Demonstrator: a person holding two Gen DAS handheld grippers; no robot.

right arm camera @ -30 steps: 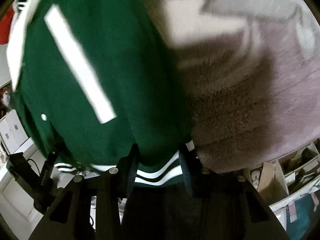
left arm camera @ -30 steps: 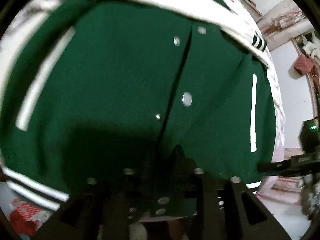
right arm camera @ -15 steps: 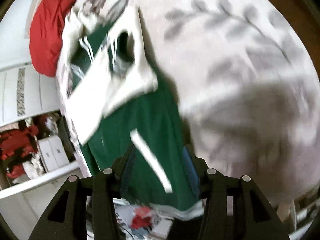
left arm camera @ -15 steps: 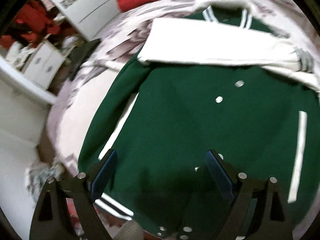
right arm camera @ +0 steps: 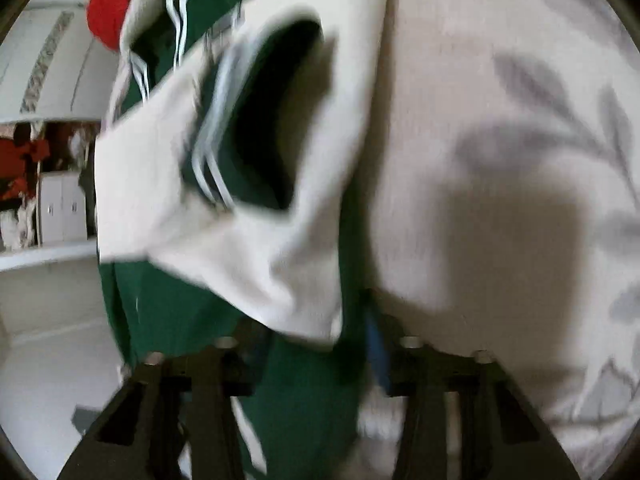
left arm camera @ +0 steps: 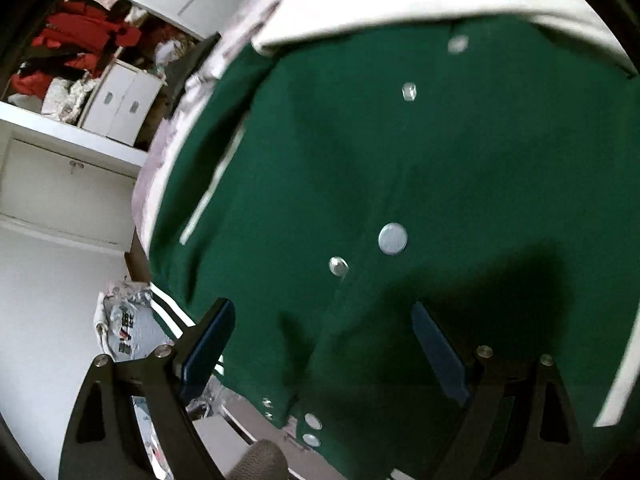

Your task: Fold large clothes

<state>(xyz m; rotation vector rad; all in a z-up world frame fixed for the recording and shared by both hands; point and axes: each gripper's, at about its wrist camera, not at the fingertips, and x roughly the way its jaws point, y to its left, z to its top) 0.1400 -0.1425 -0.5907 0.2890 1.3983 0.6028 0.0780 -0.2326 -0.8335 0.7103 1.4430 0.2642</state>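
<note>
1. A green jacket [left arm camera: 400, 168] with white sleeves is seen spread front-up on a bed.
2. The bed is covered by a pale blanket [right arm camera: 500, 140] printed with grey leaves.
3. In the left view, silver snaps [left arm camera: 393, 239] are seen running along the jacket's front opening, and a white sleeve [left arm camera: 400, 4] lies across the top of the green body.
4. The left tongs [left arm camera: 320, 344] are held wide apart above the lower front of the jacket; nothing is gripped, and green cloth is seen beyond the gap between the blue pads [left arm camera: 206, 344].
5. A striped hem [left arm camera: 168, 312] is seen just beside the left pad, at the bed's edge.
6. In the right view, which is blurred, the white sleeve [right arm camera: 240, 200] is seen folded over the green body, and its striped cuff [right arm camera: 212, 160] lies on it.
7. The right tongs [right arm camera: 316, 344] are closing, with green cloth of the jacket's edge between them; whether the pads press on it cannot be told.
8. A red heap [right arm camera: 112, 0] lies at the far end of the bed.
9. White cupboards [left arm camera: 124, 104] stand beyond the bed.
</note>
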